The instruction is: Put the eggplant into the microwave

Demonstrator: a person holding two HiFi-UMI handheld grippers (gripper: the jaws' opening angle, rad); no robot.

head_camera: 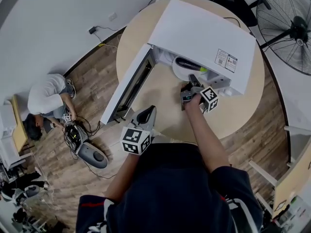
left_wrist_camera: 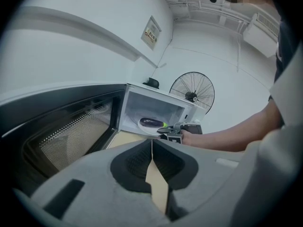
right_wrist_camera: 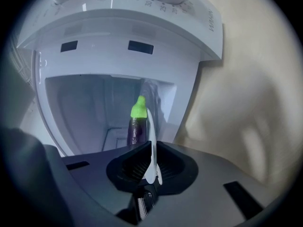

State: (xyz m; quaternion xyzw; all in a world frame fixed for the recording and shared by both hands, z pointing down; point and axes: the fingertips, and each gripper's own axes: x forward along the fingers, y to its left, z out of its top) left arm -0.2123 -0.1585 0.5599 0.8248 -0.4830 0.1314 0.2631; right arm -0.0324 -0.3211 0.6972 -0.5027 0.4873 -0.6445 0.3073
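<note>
The white microwave stands on a round wooden table with its door swung open to the left. Inside, a dark purple eggplant with a green stem lies on a white plate. My right gripper reaches into the opening and is shut on the plate's near rim; the eggplant lies just beyond its jaws. My left gripper hangs shut and empty near the table's front edge, below the door. From there the eggplant and my right gripper show in the cavity.
A standing fan is on the floor at the far right. A person crouches on the wooden floor at the left, beside cables and a grey device. The open door juts past the table's left edge.
</note>
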